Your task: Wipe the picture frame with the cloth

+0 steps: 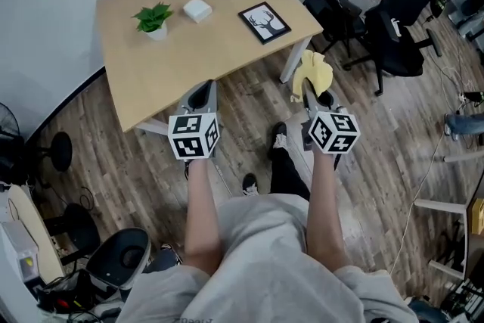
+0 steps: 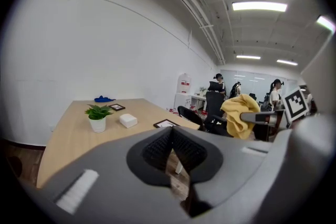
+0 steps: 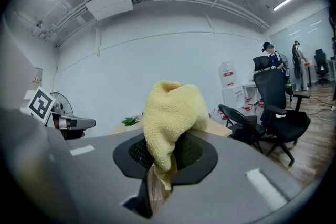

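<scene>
The picture frame (image 1: pixel 264 22), black-edged with a tree silhouette, lies flat near the right edge of the desk (image 1: pixel 151 64), well apart from the left tool (image 1: pixel 201 96) and the right tool (image 1: pixel 311 91). It looks light, stiff and probably glazed, so it may slide under a wipe and is best steadied by pressing on a border or corner, not the face. The right tool is clamped on a soft, limp yellow cloth (image 1: pixel 313 74) bunched above its jaws, while the left tool's jaws are closed together on nothing.
</scene>
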A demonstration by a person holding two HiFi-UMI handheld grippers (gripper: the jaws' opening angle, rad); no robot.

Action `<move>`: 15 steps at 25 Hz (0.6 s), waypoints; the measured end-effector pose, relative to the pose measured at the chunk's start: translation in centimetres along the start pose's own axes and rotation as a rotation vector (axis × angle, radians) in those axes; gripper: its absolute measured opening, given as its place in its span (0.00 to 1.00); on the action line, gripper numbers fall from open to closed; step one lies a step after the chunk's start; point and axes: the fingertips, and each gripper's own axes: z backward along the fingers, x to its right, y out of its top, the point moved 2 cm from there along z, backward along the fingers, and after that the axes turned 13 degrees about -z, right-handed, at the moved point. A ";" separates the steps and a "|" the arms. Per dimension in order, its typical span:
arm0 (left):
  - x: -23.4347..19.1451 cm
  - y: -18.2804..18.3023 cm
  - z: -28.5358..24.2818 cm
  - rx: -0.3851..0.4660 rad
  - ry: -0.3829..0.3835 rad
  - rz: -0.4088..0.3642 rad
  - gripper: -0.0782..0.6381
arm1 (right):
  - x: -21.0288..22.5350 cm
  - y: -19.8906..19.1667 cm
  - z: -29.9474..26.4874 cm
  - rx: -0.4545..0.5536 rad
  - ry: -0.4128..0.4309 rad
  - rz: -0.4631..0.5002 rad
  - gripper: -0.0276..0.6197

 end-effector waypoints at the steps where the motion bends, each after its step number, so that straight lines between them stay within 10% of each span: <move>1: -0.6 -0.1 -0.6 -0.010 0.014 -0.006 0.18 | 0.1 0.2 -1.1 -0.004 0.008 0.003 0.12; 15: -1.7 3.3 -17.9 -0.132 0.031 -0.137 0.18 | 5.3 9.1 -18.7 0.001 0.138 -0.001 0.12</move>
